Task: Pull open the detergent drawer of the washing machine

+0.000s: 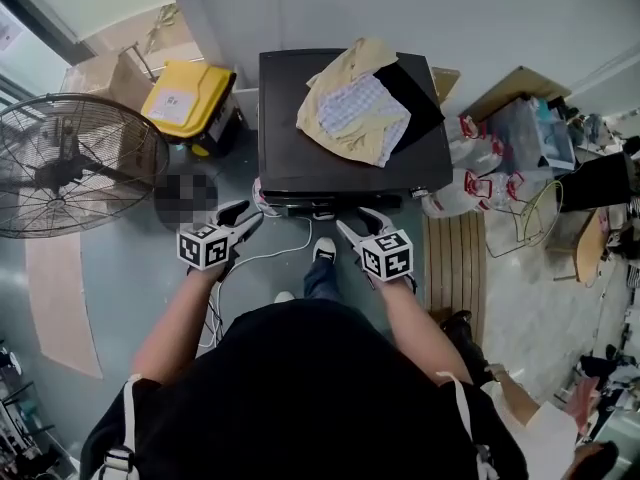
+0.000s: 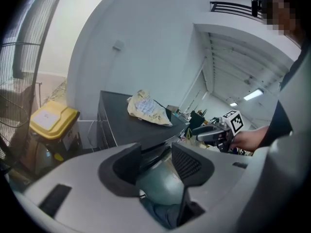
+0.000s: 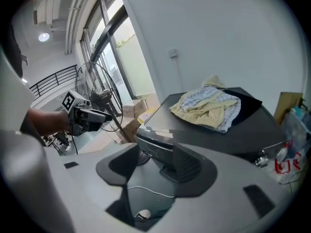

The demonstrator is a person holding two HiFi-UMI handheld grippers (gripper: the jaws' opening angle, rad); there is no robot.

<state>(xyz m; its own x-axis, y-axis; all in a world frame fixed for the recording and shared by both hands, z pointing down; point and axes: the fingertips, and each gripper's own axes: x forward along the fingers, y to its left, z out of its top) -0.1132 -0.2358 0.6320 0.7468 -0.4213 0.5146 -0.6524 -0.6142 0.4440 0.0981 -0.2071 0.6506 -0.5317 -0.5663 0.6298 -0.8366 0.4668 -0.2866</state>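
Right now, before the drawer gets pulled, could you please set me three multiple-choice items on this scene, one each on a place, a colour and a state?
1. Where does the pile of clothes lie?
A. on top of the washing machine
B. on the floor
C. on a chair

2. What colour is the lid of the bin beside the machine?
A. red
B. yellow
C. green

3. How do the left claw's jaws stand?
A. shut on a cloth
B. shut on the drawer
C. apart, holding nothing

Answers: 1 A, the clothes rest on the machine's dark top; 2 B, the lid is plainly yellow; 3 C, the left gripper view shows a gap with nothing gripped.
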